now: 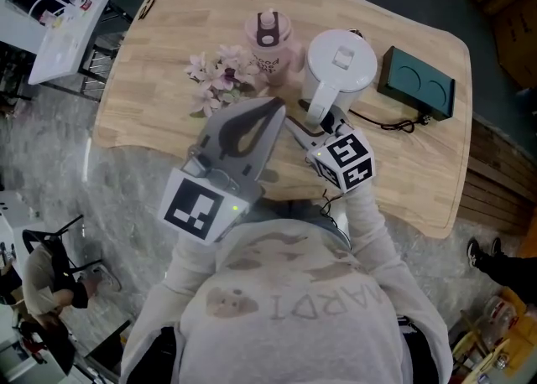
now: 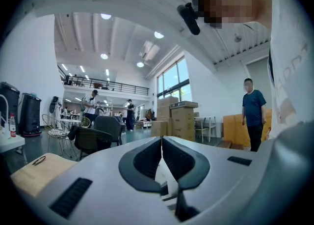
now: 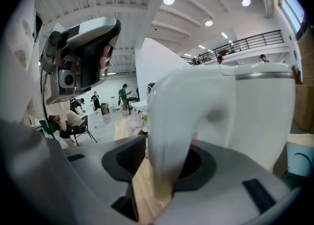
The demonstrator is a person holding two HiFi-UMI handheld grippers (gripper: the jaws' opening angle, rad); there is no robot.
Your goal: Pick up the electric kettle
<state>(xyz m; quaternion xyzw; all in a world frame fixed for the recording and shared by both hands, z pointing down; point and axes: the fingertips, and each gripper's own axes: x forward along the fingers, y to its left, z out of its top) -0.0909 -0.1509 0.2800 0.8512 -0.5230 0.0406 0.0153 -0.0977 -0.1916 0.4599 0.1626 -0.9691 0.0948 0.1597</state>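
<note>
Pale wood-grain tabletop (image 1: 168, 114) with rounded corners spreads below me, set in a tall white hall where people, chairs and stacked cardboard boxes stand far off. Toward its far side the glossy white electric kettle (image 1: 340, 59) stands upright with its lid shut. It is just beside a squat pink lidded tumbler (image 1: 270, 43) on its left and near a dark green rectangular box (image 1: 417, 80) with two round hollows on its right. A spray of pale pink cloth flowers (image 1: 220, 76) lies in front of the tumbler, and a thin black cord (image 1: 382, 122) trails over the wood; where it ends I cannot tell. My right gripper (image 3: 164, 155) is at the grasping step: its jaws stand apart with the kettle's smooth, curved white plastic handle (image 3: 171, 121) between them. A sliver of wood shows between that handle and one dark ribbed pad (image 3: 130, 157), so I judge the pinch is not yet made. My left gripper (image 2: 162, 140) hangs level above the table's near part, its grey jaws closed tip to tip on nothing. Next I should squeeze squarely across the handle, then lift straight up. The plastic looks hard and slick, so a loose grip could let it swivel, and the rounded body will likely pull away from the handle.
</note>
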